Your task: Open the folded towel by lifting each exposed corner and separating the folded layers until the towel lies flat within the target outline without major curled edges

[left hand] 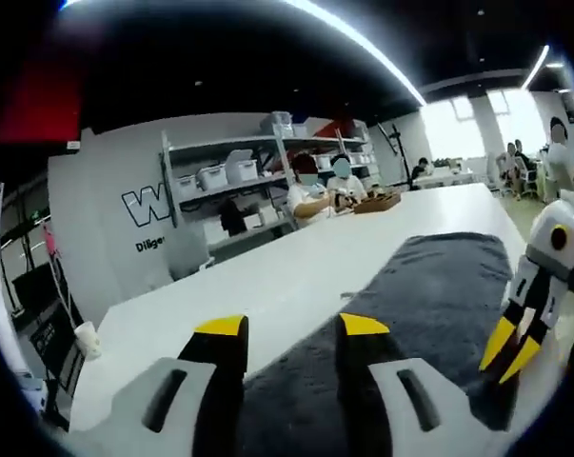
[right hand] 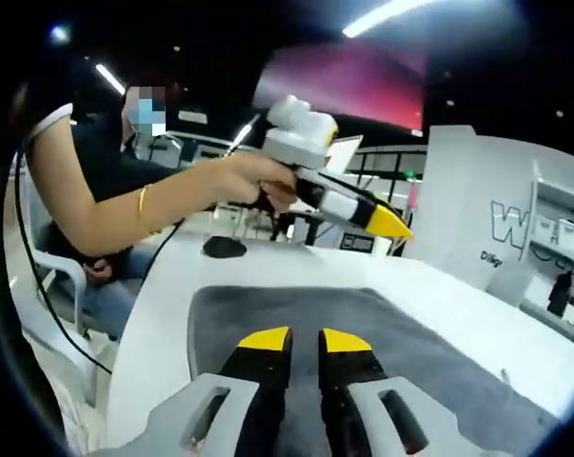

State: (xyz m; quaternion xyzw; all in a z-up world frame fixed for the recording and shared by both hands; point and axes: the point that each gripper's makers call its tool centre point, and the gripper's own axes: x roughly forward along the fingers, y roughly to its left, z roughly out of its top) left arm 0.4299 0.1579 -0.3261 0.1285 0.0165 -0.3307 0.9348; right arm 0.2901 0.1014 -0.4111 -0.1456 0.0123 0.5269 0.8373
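Observation:
A dark grey towel [left hand: 429,286] lies spread out along the white table [left hand: 267,276]. Its left edge runs under my left gripper [left hand: 292,328], which hovers open over the near end with nothing between its yellow tips. My right gripper [left hand: 510,350] comes in at the right, over the towel's right edge. In the right gripper view the towel [right hand: 363,328] stretches away below my right gripper [right hand: 306,340], whose jaws stand a narrow gap apart and empty. A hand holds the left gripper [right hand: 386,224] in the air above the towel's far side.
The person [right hand: 96,190] holding the grippers sits on a white chair at the table's edge. A small black object [right hand: 225,248] lies on the table [right hand: 153,324] beyond the towel. Seated people [left hand: 310,195], a wooden tray [left hand: 377,203] and shelves [left hand: 220,176] are at the far end.

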